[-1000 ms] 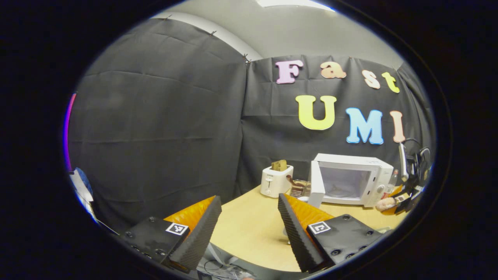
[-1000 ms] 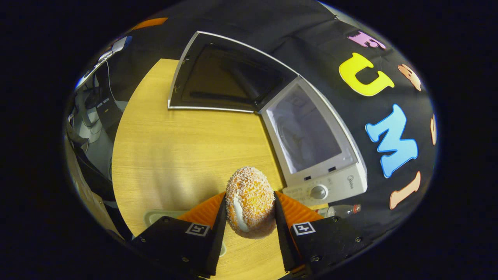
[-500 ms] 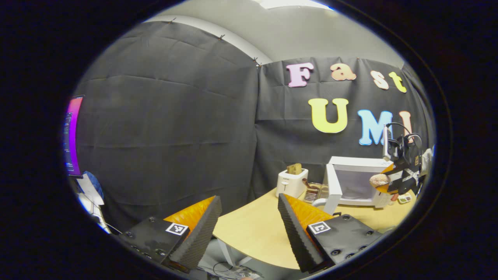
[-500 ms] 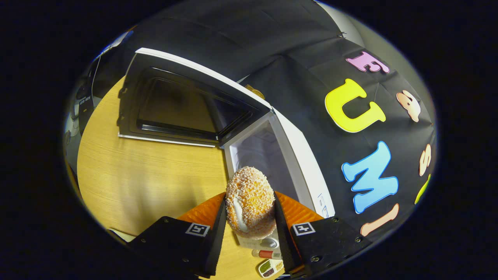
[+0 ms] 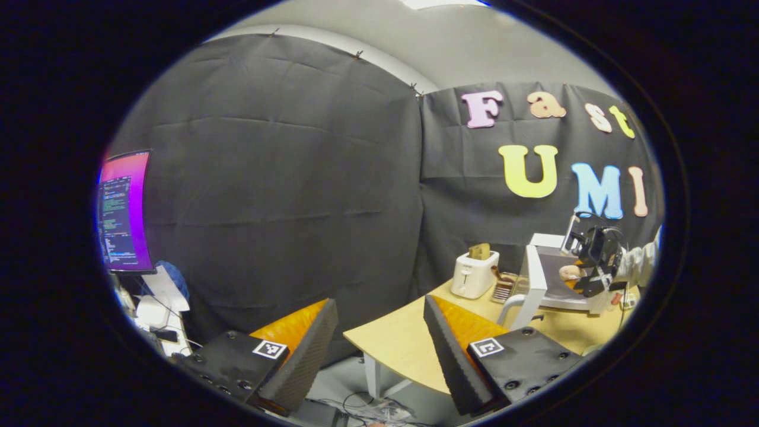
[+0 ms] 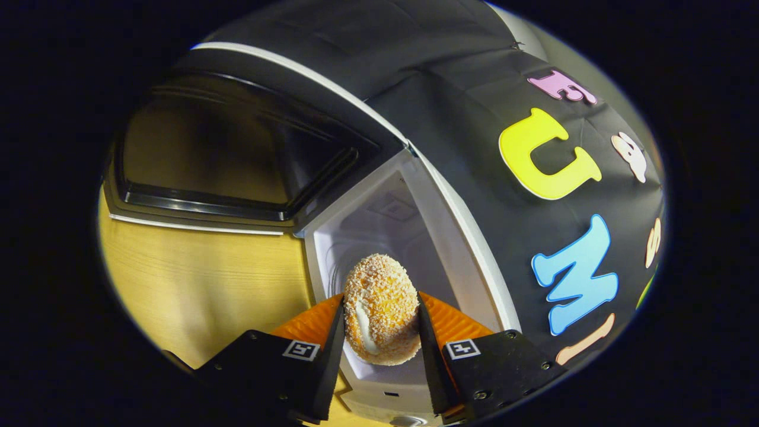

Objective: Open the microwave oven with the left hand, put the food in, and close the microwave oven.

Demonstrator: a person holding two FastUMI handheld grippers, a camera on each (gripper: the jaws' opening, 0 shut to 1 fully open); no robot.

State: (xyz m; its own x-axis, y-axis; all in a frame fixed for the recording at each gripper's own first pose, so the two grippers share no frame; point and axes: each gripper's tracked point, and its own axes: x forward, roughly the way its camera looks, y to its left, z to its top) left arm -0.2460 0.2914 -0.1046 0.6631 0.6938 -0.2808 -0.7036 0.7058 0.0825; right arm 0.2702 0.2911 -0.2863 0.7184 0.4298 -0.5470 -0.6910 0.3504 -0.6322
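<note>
In the right gripper view my right gripper is shut on a crumb-coated bread roll with a cream-filled slit. The roll hangs right at the mouth of the white microwave, whose cavity is lit and bare. The microwave's door stands swung wide open to the left. In the left gripper view my left gripper is open and holds nothing, well back from the table. Far off on the right there, the microwave shows with its door open, and the other gripper holds the roll at its opening.
A wooden table carries a white toaster with a slice in it, beside a small rack. A lit monitor stands at the far left, with cables on the floor below the table edge.
My right gripper has carried the roll forward from above the table up to the microwave's opening. My left gripper has drawn back and swung left, away from the table.
</note>
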